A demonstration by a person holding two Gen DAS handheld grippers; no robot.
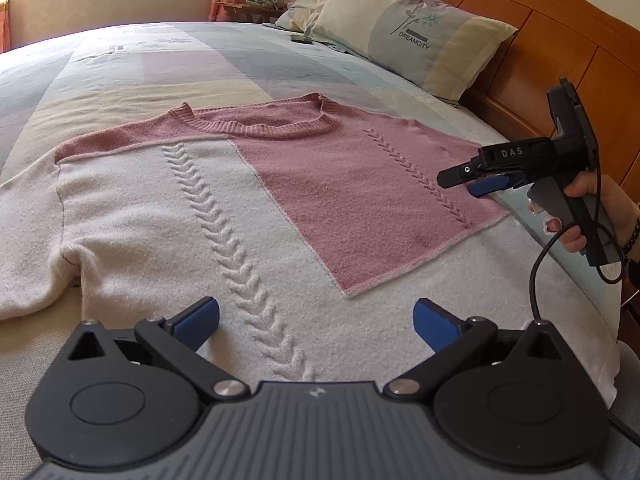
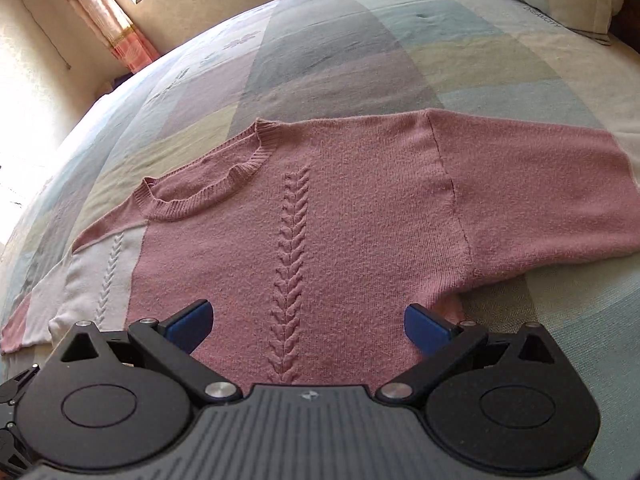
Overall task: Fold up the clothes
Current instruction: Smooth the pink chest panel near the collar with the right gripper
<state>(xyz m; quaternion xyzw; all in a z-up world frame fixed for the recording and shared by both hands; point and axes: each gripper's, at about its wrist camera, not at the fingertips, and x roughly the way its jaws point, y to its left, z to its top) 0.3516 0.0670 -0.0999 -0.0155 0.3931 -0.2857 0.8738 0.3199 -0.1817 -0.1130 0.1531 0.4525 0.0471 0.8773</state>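
Jaws spread on both grippers over pink & white cable-knit sweater [image 1: 248, 208], flat on bed [image 1: 160, 60].

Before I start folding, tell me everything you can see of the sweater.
The sweater is a soft knit, pink on one side and white on the other, with a ribbed round collar and two raised braid columns. It lies flat, face up, sleeves spread, on the patchwork bedspread. Both grippers hover open above it; neither grips it.
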